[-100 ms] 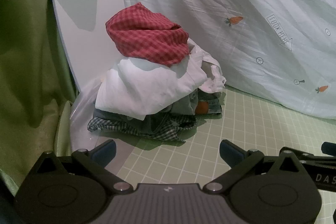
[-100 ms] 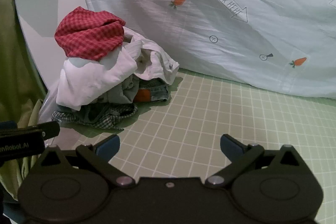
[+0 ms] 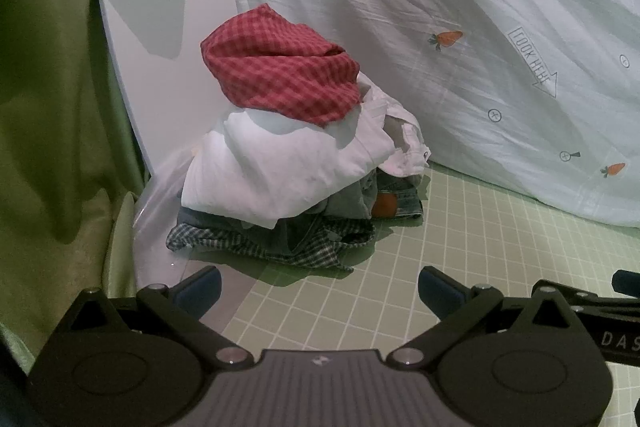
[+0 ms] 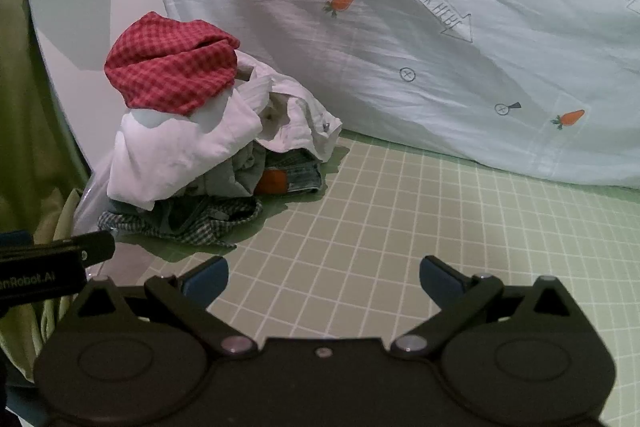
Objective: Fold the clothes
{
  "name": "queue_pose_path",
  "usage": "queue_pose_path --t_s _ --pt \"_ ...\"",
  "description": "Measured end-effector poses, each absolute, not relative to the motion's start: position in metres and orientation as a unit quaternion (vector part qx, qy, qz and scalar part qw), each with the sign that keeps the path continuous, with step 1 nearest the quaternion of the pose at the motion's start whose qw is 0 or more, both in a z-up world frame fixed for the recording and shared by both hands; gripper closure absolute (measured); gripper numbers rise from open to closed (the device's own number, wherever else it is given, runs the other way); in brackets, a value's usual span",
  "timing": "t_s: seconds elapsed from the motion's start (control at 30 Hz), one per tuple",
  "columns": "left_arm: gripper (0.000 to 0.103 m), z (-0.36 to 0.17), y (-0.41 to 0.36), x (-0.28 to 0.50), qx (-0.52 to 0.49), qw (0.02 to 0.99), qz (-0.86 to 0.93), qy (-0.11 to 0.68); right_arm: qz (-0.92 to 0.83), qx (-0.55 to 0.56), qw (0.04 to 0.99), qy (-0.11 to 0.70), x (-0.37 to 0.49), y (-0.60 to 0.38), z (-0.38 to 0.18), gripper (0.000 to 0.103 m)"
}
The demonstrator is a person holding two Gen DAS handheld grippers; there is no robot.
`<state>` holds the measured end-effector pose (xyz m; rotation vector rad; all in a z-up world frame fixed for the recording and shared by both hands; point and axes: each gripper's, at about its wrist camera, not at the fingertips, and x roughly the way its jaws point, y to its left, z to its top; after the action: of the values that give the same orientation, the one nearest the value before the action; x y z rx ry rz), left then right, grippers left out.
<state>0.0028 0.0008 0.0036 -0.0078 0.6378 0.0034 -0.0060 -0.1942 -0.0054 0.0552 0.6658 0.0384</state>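
Note:
A pile of clothes sits on the green grid mat by a white board. On top lies a red checked cloth, also in the right wrist view. Under it is a white garment, then denim with an orange patch, and a dark checked shirt at the bottom. My left gripper is open and empty, a short way in front of the pile. My right gripper is open and empty, to the right of the pile.
A pale sheet with carrot prints hangs behind the mat. A white board leans at the left, with green fabric beside it. A clear plastic bag lies under the pile's left side.

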Motion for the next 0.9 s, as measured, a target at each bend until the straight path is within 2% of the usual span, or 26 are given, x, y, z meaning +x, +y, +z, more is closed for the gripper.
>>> queue_pose_path --t_s 0.9 --pt "0.000 0.000 0.000 0.014 0.003 0.947 0.009 0.322 0.024 0.032 0.944 0.328 0.007 -0.196 -0.006 0.000"
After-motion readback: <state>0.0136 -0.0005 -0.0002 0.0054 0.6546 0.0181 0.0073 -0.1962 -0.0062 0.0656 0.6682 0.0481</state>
